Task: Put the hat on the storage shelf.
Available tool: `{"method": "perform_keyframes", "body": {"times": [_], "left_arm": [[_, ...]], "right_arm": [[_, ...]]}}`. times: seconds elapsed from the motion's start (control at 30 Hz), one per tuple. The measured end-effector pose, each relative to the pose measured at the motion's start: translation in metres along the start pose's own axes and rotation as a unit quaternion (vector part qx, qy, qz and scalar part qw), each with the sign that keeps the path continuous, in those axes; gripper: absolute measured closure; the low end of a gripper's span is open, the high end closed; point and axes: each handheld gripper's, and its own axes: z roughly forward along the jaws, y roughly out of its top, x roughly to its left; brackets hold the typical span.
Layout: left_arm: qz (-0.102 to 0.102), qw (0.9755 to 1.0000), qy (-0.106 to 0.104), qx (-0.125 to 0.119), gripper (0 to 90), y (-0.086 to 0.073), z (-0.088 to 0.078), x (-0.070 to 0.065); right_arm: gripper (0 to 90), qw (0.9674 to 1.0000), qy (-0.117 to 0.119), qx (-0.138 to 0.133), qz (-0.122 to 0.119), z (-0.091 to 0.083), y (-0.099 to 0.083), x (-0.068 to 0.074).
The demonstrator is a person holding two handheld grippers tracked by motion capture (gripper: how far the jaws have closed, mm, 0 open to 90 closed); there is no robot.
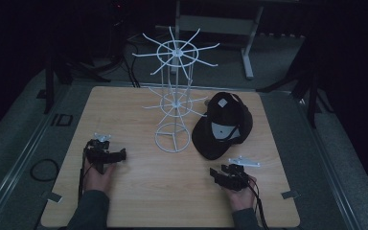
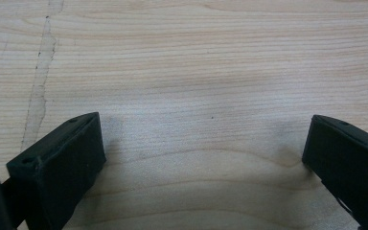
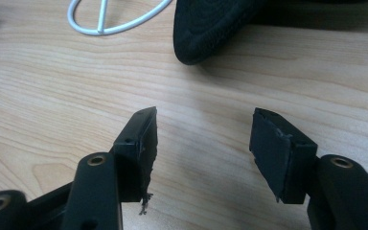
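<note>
Pale wood-grain tabletop (image 1: 139,191) carries every item. At far left, the left gripper (image 1: 106,155) rests on the wood in the person's left hand (image 1: 98,178); its black jaws stand wide apart with bare wood between them. Centre: a white wire hat stand with two tiers of radiating prongs (image 1: 174,100) is upright on its ring base. Just right of the base lies a black baseball cap with a white panel (image 1: 223,127), brim toward the near edge, long axis running near-to-far; in the right gripper view its crown is cut off by the frame. The right gripper (image 3: 203,139), near the brim, is partly open and holds nothing.
</note>
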Motion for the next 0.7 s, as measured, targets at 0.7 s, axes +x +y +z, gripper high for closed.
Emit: {"method": "perform_keyframes", "body": {"times": [0.7], "left_arm": [[0.0,1.0,0.0,0.0,0.8,0.0,0.0,0.0]], "right_arm": [[39.7,0.9997,0.014,-0.018,0.011,-0.001,0.032,-0.005]]}}
